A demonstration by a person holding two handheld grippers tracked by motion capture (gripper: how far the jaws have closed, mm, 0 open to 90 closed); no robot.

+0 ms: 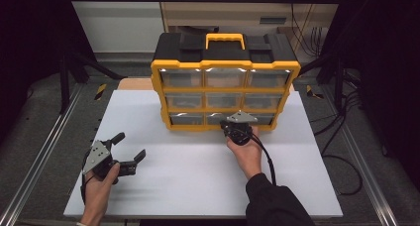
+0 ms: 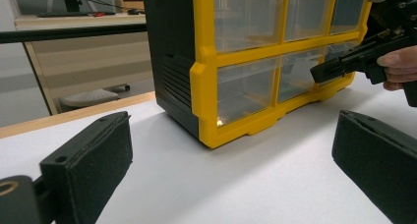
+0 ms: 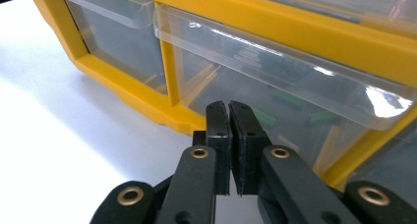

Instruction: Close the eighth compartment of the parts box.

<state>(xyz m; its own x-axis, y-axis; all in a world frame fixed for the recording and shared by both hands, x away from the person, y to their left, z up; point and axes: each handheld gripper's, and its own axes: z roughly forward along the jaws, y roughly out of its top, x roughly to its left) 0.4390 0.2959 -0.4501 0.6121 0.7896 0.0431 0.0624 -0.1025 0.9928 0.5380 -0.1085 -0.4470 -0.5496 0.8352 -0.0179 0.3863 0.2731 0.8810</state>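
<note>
A yellow and black organizer (image 1: 225,82) with clear plastic drawers stands upright at the back middle of the white tabletop (image 1: 198,176). My right gripper (image 1: 228,124) is at its bottom row, shut, with nothing between the pads. In the right gripper view its fingertips (image 3: 229,106) point at the clear bottom middle drawer (image 3: 275,86), which holds small green pieces (image 3: 290,98); touch cannot be told. My left gripper (image 1: 131,145) rests low at the front left, jaws wide open and empty. In the left gripper view, the organizer (image 2: 206,76) stands beyond the left gripper (image 2: 231,135), with the right gripper (image 2: 324,69) at its front.
A yellow carry handle (image 1: 225,38) tops the organizer. Black frame posts and metal rails (image 1: 42,151) flank the table on both sides. Cables (image 1: 346,132) hang off to the right. A wooden strip (image 2: 74,115) borders the tabletop's far edge.
</note>
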